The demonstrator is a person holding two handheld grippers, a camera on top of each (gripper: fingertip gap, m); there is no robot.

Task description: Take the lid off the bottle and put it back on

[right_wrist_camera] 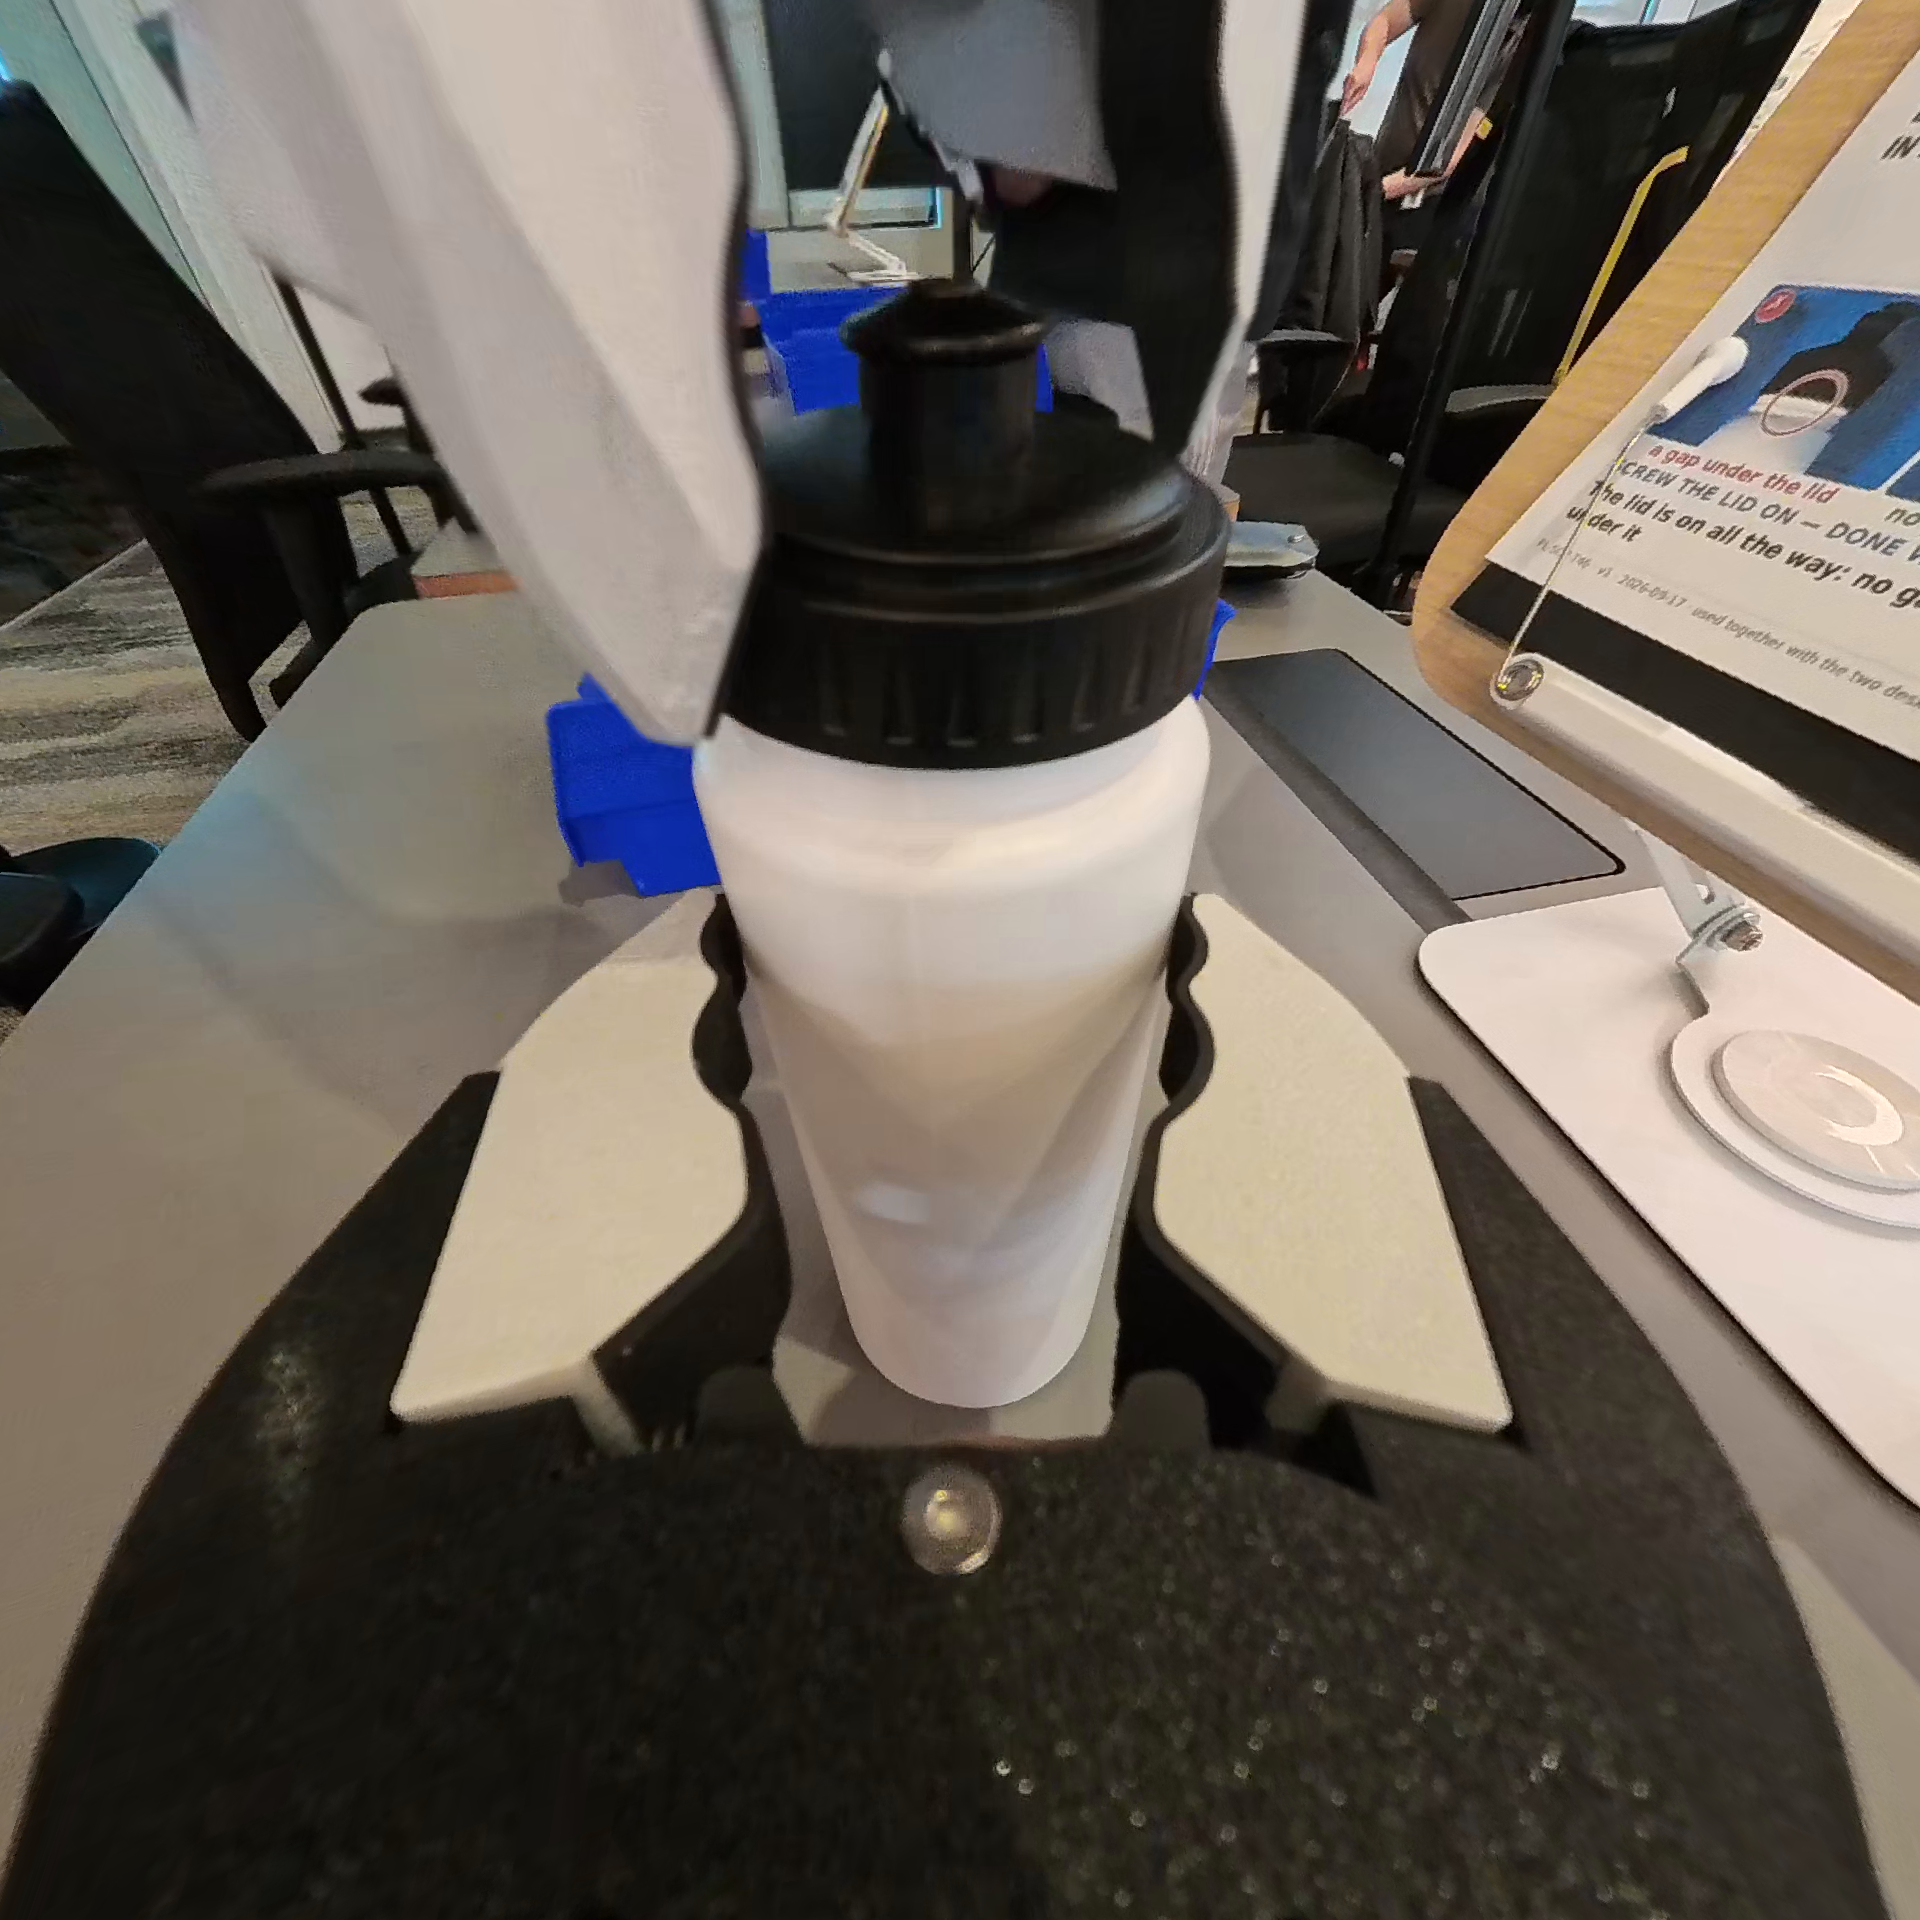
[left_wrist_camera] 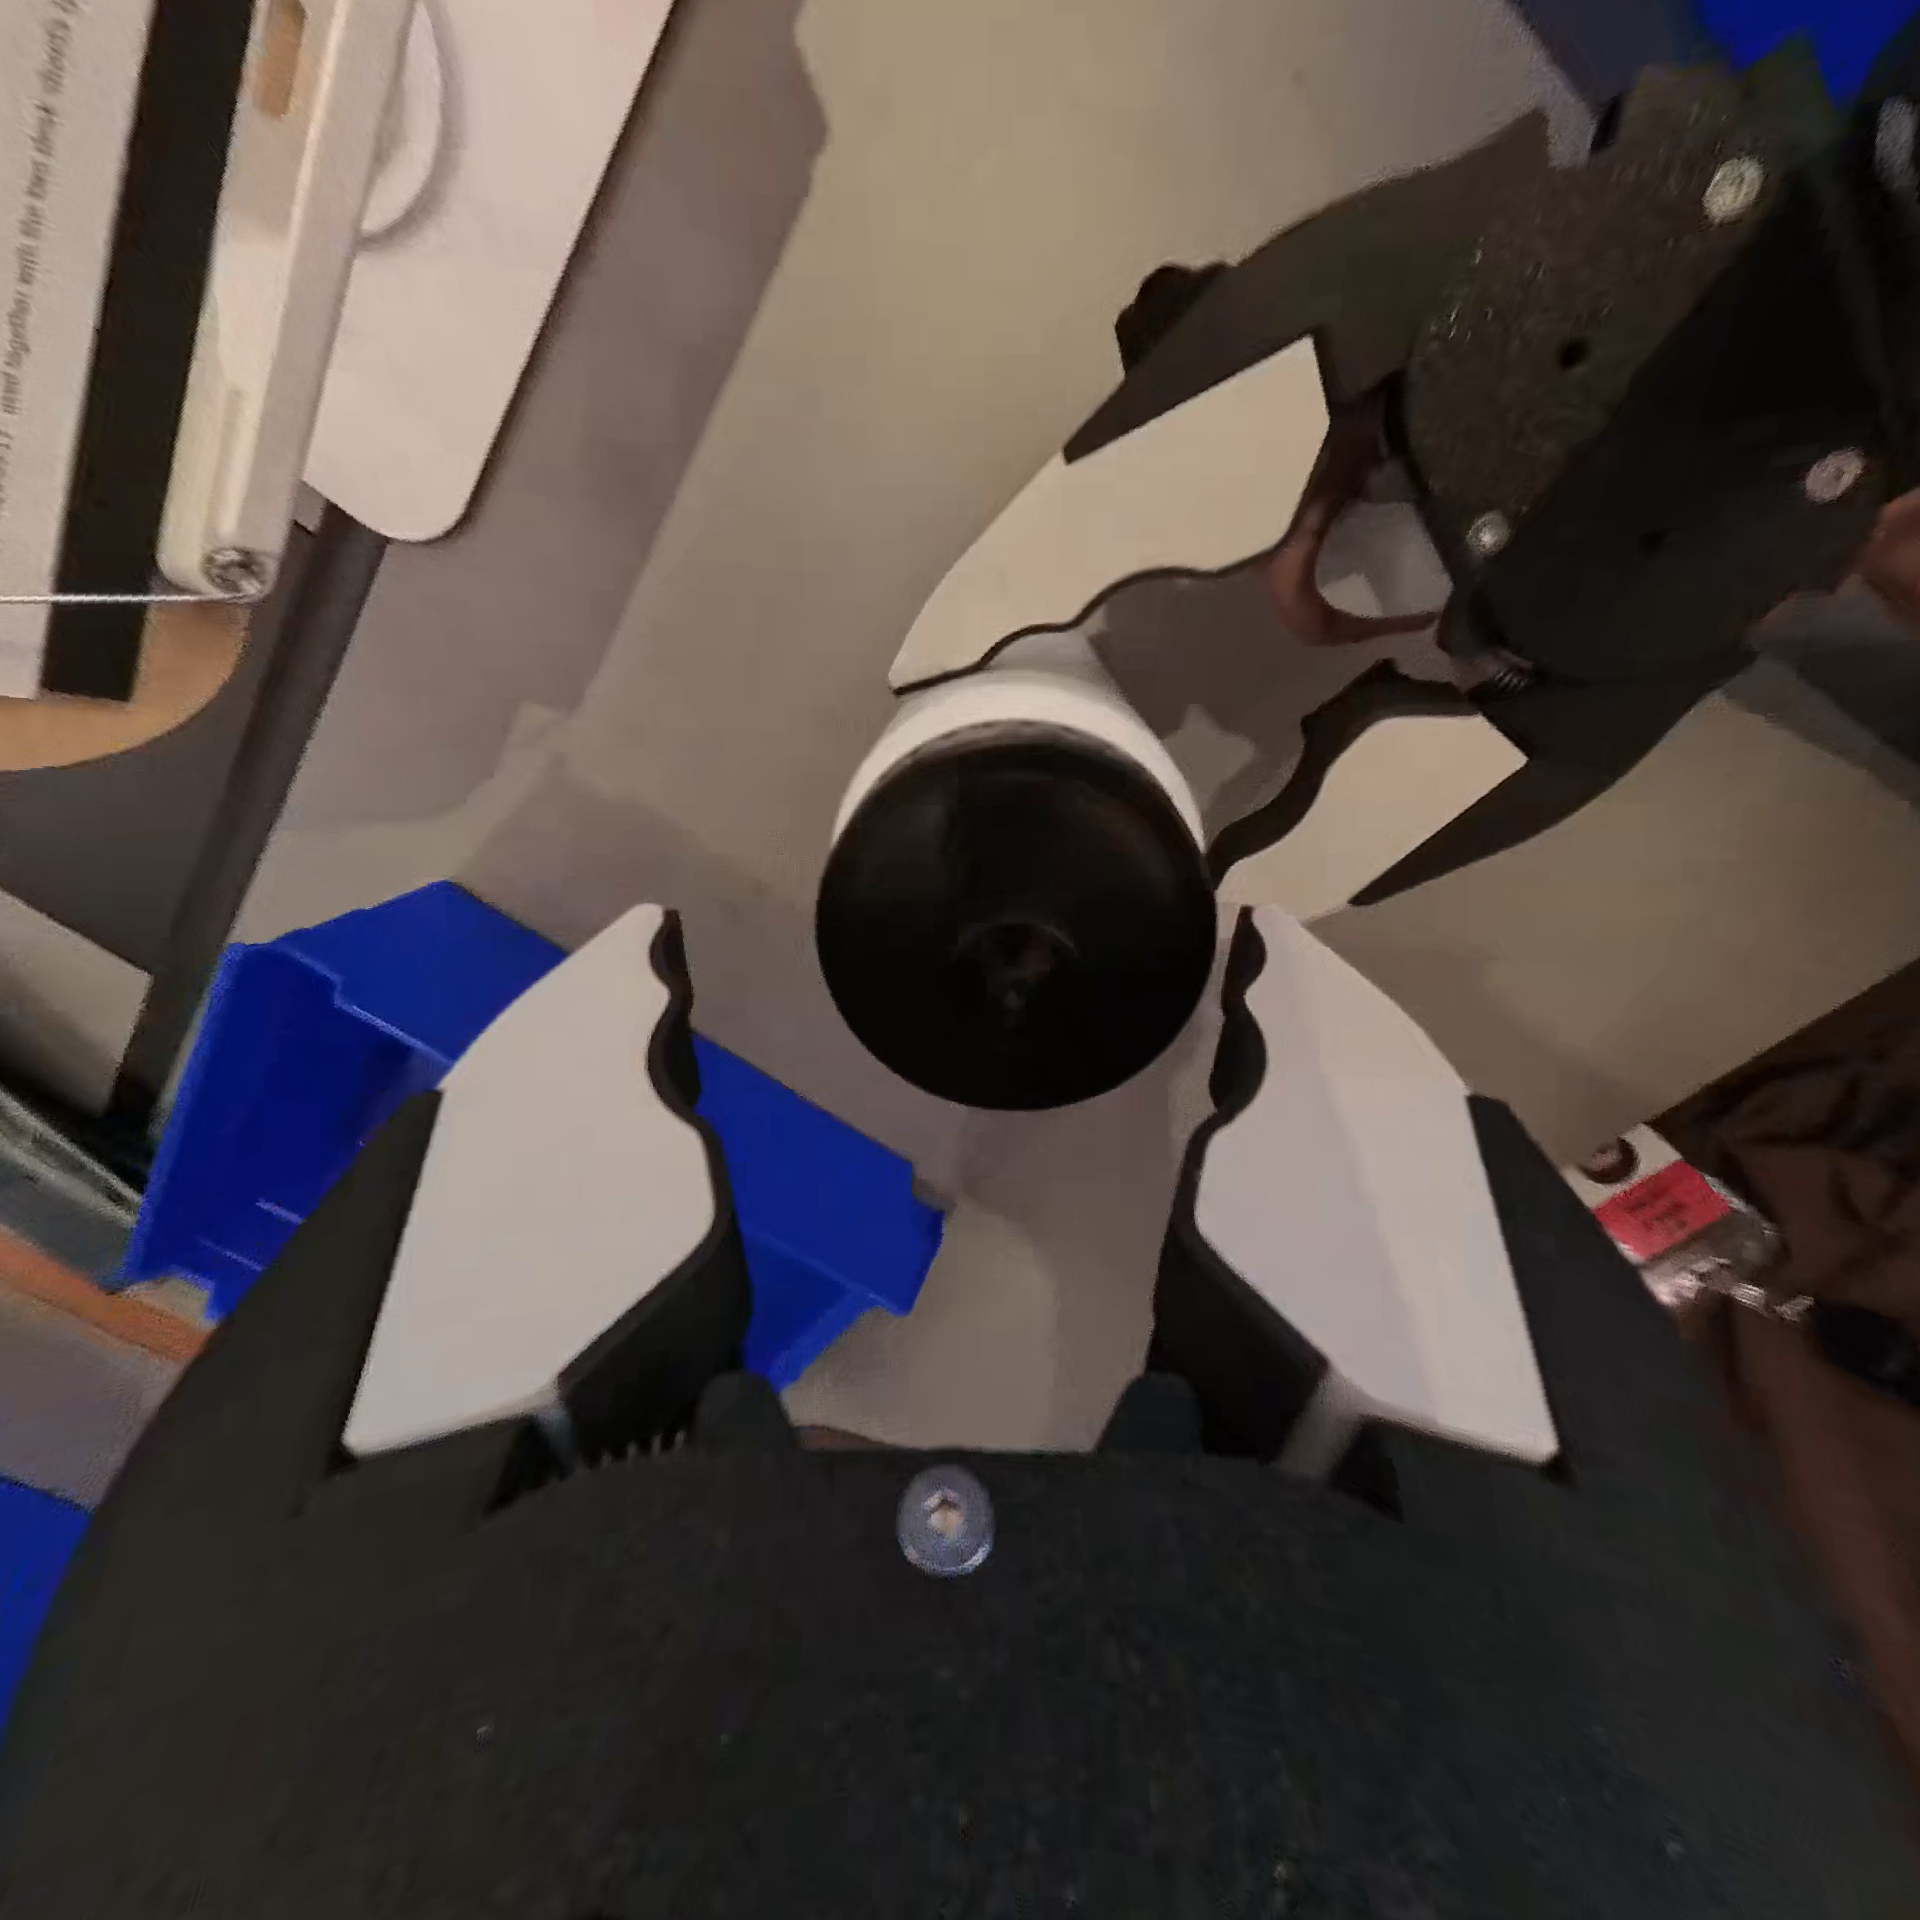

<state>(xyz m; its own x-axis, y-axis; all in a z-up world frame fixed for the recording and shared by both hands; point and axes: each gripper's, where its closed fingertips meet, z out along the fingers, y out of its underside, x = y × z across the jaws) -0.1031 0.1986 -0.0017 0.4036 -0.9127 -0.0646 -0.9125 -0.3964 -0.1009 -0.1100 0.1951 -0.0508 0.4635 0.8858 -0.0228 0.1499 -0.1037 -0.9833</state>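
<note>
A white bottle (right_wrist_camera: 951, 1039) stands upright on the grey table (right_wrist_camera: 260, 883) with its black ribbed lid (right_wrist_camera: 982, 623) and spout on top. My right gripper (right_wrist_camera: 951, 997) is shut on the bottle's body, both pads pressed against its sides. In the left wrist view I look straight down on the lid (left_wrist_camera: 1013, 925) and the bottle (left_wrist_camera: 1023, 701). My left gripper (left_wrist_camera: 956, 935) is open around the lid, with a clear gap at the left pad (left_wrist_camera: 665, 997). The right gripper's fingers (left_wrist_camera: 1039, 561) show clamped on the bottle. The left gripper's fingers (right_wrist_camera: 540, 364) hang down beside the lid.
A blue bin (right_wrist_camera: 613, 790) sits on the table just behind the bottle and also shows in the left wrist view (left_wrist_camera: 343, 1091). An instruction board (right_wrist_camera: 1714, 499) on a white base plate (right_wrist_camera: 1558, 1018) stands at the right. A dark inset panel (right_wrist_camera: 1403, 769) lies beside it. Chairs stand beyond the table.
</note>
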